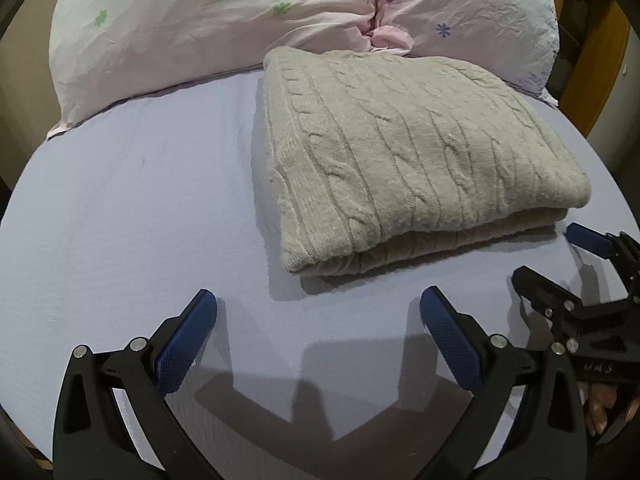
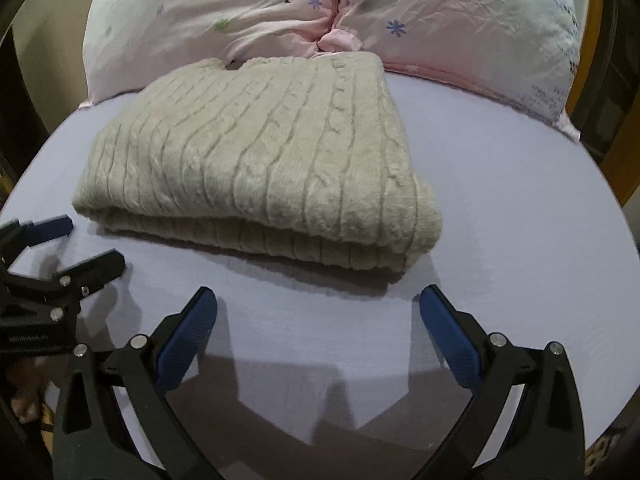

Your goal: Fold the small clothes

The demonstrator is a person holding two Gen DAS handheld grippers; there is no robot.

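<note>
A beige cable-knit sweater (image 1: 404,152) lies folded into a thick rectangle on the pale blue bed sheet (image 1: 132,216); it also shows in the right wrist view (image 2: 260,168). My left gripper (image 1: 318,308) is open and empty, a little short of the sweater's near edge. My right gripper (image 2: 318,308) is open and empty, just in front of the sweater's near right corner. Each gripper shows in the other's view: the right gripper (image 1: 544,256) at the sweater's right, the left gripper (image 2: 92,244) at its left.
A pink flowered pillow (image 1: 224,20) lies along the far edge of the bed behind the sweater, also in the right wrist view (image 2: 460,20). A wooden bed frame (image 1: 600,60) stands at the far right. The blue sheet (image 2: 520,220) spreads around the sweater.
</note>
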